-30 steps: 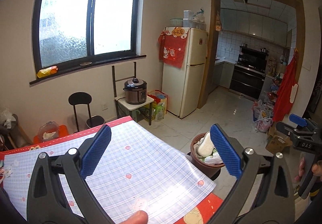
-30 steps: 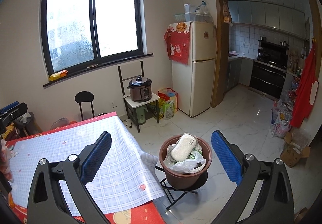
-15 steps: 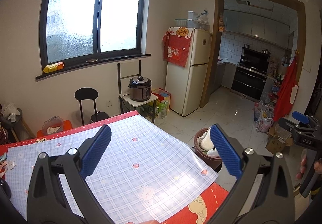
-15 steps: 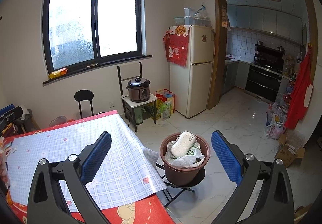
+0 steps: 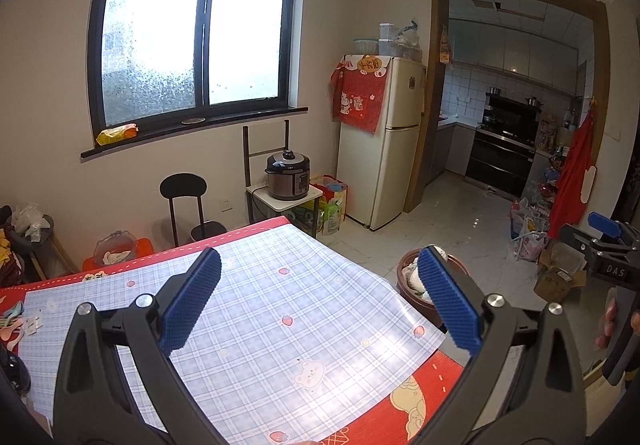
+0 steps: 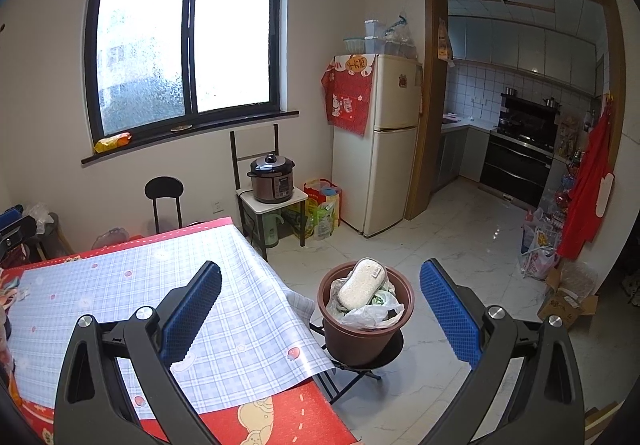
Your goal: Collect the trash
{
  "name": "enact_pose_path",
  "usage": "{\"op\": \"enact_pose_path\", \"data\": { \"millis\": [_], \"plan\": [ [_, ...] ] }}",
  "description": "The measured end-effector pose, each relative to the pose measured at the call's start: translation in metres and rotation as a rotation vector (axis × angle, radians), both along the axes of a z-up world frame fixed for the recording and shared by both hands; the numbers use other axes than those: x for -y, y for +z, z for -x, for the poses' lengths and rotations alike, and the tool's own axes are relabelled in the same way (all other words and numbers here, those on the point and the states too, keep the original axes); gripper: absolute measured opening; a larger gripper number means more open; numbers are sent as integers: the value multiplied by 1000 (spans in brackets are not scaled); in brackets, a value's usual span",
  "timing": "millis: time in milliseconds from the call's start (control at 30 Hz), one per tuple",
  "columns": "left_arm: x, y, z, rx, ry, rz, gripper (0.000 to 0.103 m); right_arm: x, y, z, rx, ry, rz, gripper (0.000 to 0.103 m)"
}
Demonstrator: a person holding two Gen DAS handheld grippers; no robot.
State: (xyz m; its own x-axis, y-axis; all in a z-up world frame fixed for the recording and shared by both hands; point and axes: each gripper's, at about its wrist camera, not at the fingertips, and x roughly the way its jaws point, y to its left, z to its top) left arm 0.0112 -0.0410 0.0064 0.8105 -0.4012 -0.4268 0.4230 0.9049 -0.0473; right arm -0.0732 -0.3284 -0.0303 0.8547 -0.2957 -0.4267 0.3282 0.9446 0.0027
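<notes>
At nine o'clock in the left wrist view a few small scraps [image 5: 28, 323] lie on the bench [image 5: 256, 329] edge; the left tongs [image 5: 318, 299] hang spread and empty over the plaid cover, and the right tongs [image 6: 320, 309], likewise spread and holding nothing, frame the brown bin [image 6: 366, 329] at four o'clock beside the bench. The bin, on a small folding stand, looks heaped, a white padded piece [image 6: 362, 283] riding on top, so I judge more trash dropped there could slide off or tip it
</notes>
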Motion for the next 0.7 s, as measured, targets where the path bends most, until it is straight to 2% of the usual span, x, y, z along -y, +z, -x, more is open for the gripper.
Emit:
{"op": "enact_pose_path", "data": {
  "millis": [300, 700],
  "plan": [
    [-6, 3, 5, 26, -25, -9, 97, -6, -2, 4, 7, -15, -2, 98],
    [-20, 7, 1, 3, -12, 29, 97, -14, -3, 9, 2, -19, 8, 98]
  ]
}}
